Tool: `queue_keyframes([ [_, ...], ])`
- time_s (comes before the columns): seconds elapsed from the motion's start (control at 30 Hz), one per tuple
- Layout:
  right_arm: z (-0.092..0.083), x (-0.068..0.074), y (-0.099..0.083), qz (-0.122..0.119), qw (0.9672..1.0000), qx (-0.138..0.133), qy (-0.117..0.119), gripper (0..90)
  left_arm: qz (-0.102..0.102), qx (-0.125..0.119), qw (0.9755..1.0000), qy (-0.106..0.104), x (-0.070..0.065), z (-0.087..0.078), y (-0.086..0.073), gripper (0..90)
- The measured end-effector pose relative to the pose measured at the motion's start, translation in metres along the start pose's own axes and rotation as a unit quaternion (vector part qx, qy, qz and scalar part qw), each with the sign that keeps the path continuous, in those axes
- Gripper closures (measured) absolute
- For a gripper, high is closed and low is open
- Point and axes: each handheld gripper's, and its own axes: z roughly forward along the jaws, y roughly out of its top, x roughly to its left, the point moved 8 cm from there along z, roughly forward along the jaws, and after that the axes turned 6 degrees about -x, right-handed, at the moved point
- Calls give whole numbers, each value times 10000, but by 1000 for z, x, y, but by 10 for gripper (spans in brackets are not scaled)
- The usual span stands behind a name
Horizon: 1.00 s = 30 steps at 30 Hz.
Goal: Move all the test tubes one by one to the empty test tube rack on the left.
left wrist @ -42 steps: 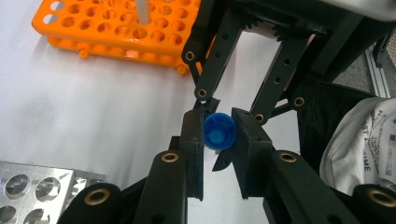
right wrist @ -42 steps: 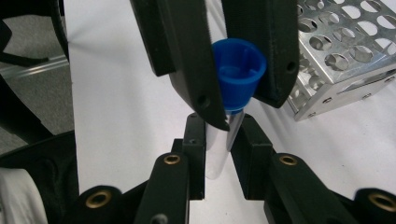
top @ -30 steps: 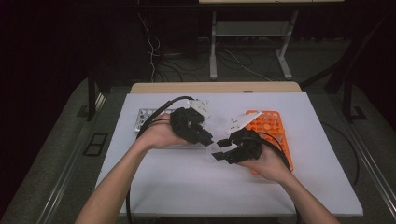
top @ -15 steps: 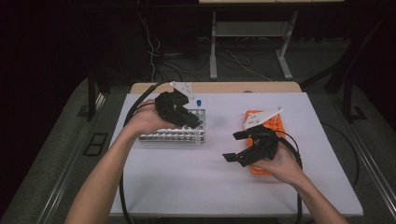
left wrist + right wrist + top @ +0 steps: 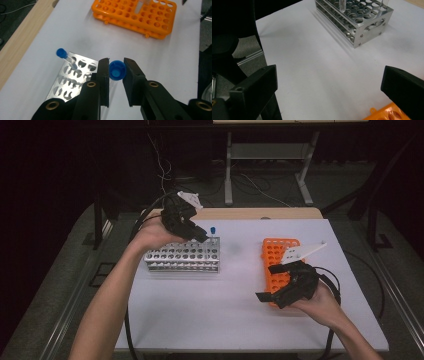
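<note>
White sheet [image 5: 235, 300] covers the table, dark floor and cables beyond. On it, from the high view: a metal rack [image 5: 183, 256] at left and an orange rack [image 5: 278, 261] at right, well apart. The left gripper [image 5: 200, 234] hangs over the metal rack's far right end; the right gripper [image 5: 267, 296] sits at the orange rack's near edge. The left gripper view adds what the high view hides: the jaws are clamped on a blue-capped tube [image 5: 117, 70], seen cap-on, its long axis running along the line of sight down toward the sheet, so the body is out of sight behind the cap. A second blue-capped tube [image 5: 65, 57] stands in a corner hole of the metal rack [image 5: 72, 80], cap up, leaning away in that view; in the high view it reads as upright [image 5: 212, 231]. The right gripper view shows its own jaws spread wide, just having been opening, nothing between them, with bare sheet [image 5: 324, 75] and the metal rack [image 5: 362, 22] beyond.
</note>
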Motion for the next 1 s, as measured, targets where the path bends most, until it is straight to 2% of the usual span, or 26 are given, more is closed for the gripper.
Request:
queue_keyframes([
  [0.33, -16, -5, -18, 133, 9998, 26, -169, 3, -249, -121, 9990, 360, 30, 1, 6, 746],
  [0.6, -27, -10, -31, 267, 9993, -11, -248, 3, -435, -216, 9977, 465, 52, 6, 8, 746],
  [0.77, -32, -13, -40, 335, 9990, 13, -291, 3, -455, -115, 9973, 572, 64, 11, 6, 746],
  [1.0, -39, -17, -50, 418, 9984, 4, -381, 4, -631, -125, 9959, 634, 75, 21, 2, 746],
])
